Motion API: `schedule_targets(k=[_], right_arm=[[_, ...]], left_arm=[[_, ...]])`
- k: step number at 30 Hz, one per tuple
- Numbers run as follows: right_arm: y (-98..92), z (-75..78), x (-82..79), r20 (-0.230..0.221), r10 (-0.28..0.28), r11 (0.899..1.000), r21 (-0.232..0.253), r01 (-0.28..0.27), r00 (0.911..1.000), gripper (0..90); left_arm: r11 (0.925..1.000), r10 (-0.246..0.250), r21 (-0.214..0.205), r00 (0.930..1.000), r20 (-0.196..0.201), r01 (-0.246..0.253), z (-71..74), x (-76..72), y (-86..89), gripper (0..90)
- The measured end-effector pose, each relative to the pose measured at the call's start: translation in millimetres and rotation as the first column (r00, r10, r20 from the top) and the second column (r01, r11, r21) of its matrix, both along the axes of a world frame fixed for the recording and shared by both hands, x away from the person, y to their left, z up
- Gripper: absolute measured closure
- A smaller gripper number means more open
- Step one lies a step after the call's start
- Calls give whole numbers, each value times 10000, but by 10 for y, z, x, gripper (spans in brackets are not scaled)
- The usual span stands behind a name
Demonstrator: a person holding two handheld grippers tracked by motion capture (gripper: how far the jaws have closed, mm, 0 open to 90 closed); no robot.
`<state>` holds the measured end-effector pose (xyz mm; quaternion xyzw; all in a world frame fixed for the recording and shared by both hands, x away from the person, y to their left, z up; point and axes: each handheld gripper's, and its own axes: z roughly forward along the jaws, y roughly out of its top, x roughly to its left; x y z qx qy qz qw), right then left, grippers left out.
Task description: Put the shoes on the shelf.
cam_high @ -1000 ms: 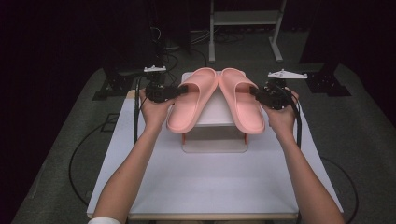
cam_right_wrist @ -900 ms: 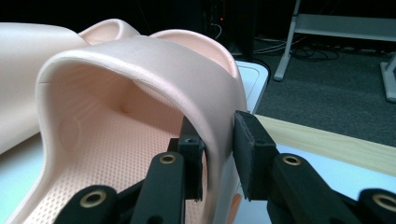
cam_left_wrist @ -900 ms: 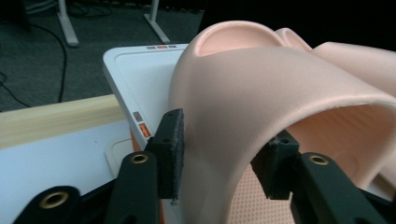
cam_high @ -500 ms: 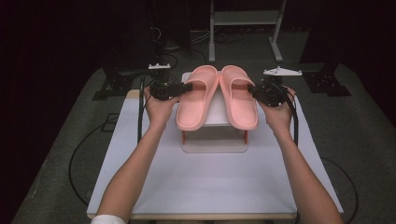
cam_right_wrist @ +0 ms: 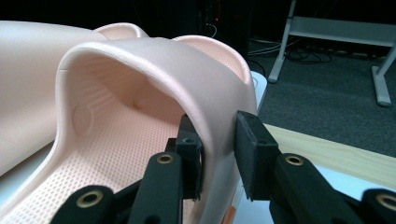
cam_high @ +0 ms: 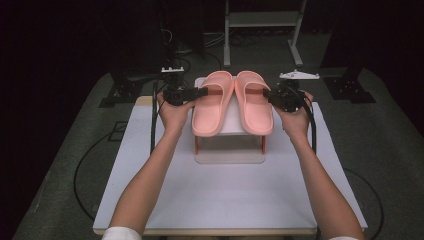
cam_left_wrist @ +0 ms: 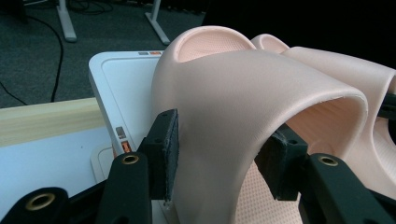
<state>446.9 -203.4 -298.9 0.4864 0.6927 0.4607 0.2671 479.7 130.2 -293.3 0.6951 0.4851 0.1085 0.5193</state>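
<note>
Two pink slippers lie side by side, toes toward me, on a small white stand (cam_high: 230, 150) in the middle of the table. My left gripper (cam_high: 202, 92) reaches in from the left and straddles the strap of the left slipper (cam_high: 210, 107). In the left gripper view its jaws (cam_left_wrist: 224, 154) have just been opening; the strap (cam_left_wrist: 243, 84) stands between the pads, and the outer pad lies lightly on it. My right gripper (cam_high: 270, 96) comes in from the right. Its pads (cam_right_wrist: 219, 154) press on the strap wall of the right slipper (cam_right_wrist: 140, 93).
The white table (cam_high: 225, 200) has a wooden far edge (cam_left_wrist: 46, 121). Behind it on the dark carpet stand a metal frame (cam_high: 260, 20) and black stand feet (cam_high: 115, 92). Cables (cam_high: 85, 165) loop on the floor at the left.
The slippers were splayed with their near ends apart and are now parallel, side by side on the stand. Both hands have drawn slightly inward and up the picture.
</note>
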Motion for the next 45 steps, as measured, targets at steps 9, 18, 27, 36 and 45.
schedule_targets(k=[9,18,27,36,45], right_arm=[[39,9,92,-22,18,9998,-178,-18,10000,706],[73,18,59,-37,-10,9993,-369,9,10000,696],[79,13,1,-45,-144,9997,-178,143,9999,698],[127,14,23,-90,-327,9995,-1,327,9994,691],[197,1,98,-95,-486,9988,87,487,9988,674]], left_arm=[[9987,480,-186,9988,-51,-481,-38,78,45,528],[9978,648,-149,9979,14,-647,-67,52,80,513],[9974,727,-16,9973,51,-727,-52,21,48,511],[9979,643,85,9978,134,-644,-42,21,-6,514],[9989,460,90,9989,122,-461,-49,83,-85,518]])
